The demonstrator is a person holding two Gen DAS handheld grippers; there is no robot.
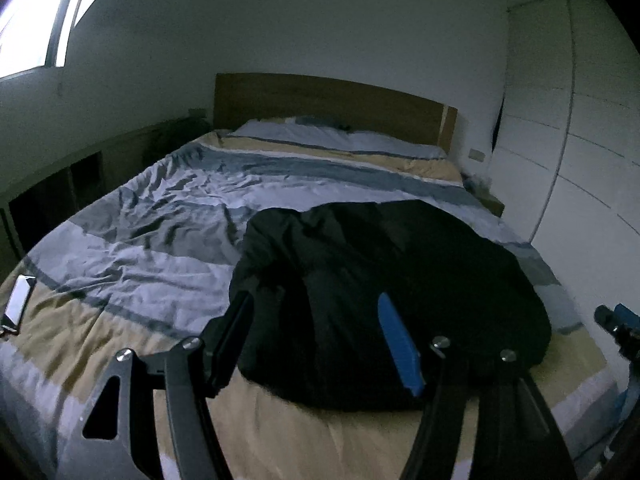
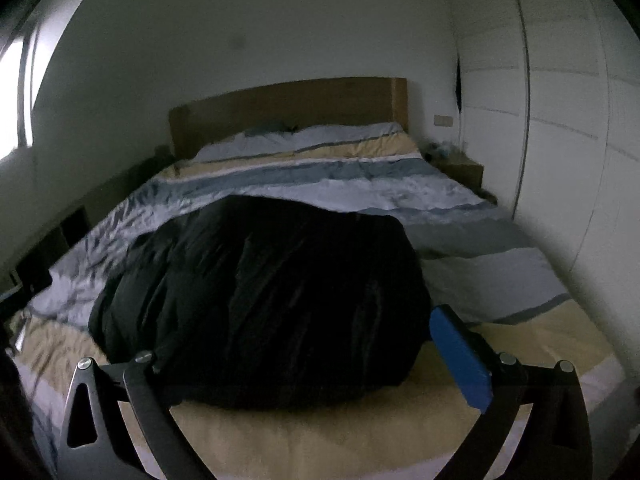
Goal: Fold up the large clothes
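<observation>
A large black garment [image 1: 380, 292] [image 2: 260, 300] lies bunched in a rounded heap on the striped bedspread [image 1: 152, 240] [image 2: 460, 248], near the foot of the bed. My left gripper [image 1: 314, 300] hovers in front of the heap's near edge. It stands open, its black and blue fingers apart, and no cloth is pinched between them. My right gripper [image 2: 296, 336] is spread wide open over the heap's near side. Its blue finger [image 2: 460, 356] shows clearly, while the dark one blends into the cloth. Part of the right gripper [image 1: 616, 324] also shows at the right edge of the left wrist view.
A phone [image 1: 18, 300] lies on the bedspread at the left edge. Behind the pillows [image 1: 320, 132] stands a wooden headboard [image 1: 328, 104]. White wardrobe doors [image 2: 560, 120] run along the right side, a bedside table [image 2: 460, 168] sits by them, and a low shelf [image 1: 80, 176] is on the left.
</observation>
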